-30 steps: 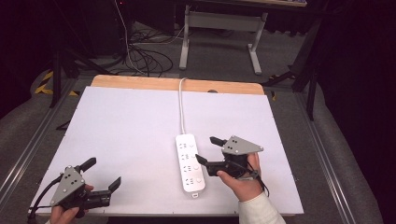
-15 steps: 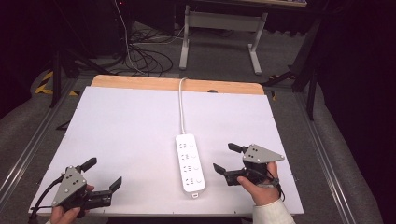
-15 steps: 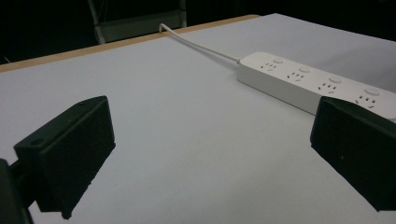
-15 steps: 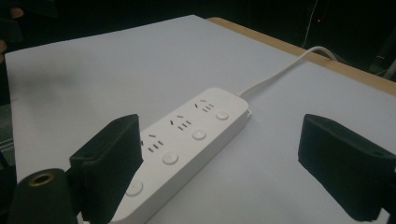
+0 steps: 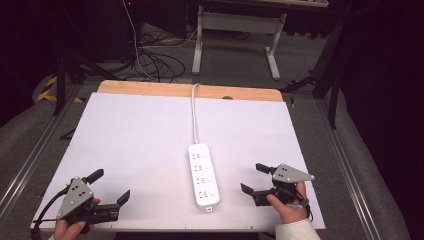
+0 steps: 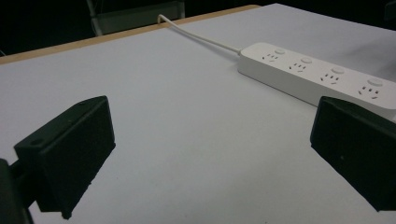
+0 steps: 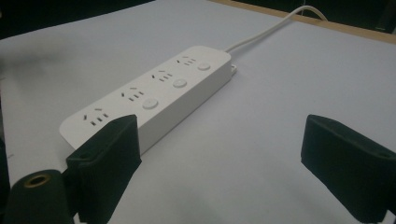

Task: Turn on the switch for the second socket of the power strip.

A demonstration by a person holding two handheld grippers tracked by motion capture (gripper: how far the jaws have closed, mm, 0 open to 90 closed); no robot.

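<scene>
A white power strip [image 5: 203, 175] with several sockets lies flat in the middle of the white tabletop [image 5: 125, 135], and its white cable [image 5: 195, 115] runs off over the far edge. My right gripper [image 5: 252, 178] is held low to the right of the strip, apart from it. It is open, its jaws have just been opening, and nothing is between them. In the right gripper view the strip [image 7: 154, 93] lies past the left jaw. My left gripper [image 5: 110, 186] rests open and empty at the near left corner. In the left gripper view the strip [image 6: 317, 77] lies ahead on the right.
A wooden strip [image 5: 150, 89] borders the table's far edge. Behind the table are a tangle of floor cables [image 5: 150, 60] and a metal stand's legs [image 5: 235, 25]. Metal rails [image 5: 30, 160] run along both sides of the table.
My right gripper has moved to the right and back toward the near edge, away from the power strip, and sits lower. The left gripper and the strip have not moved.
</scene>
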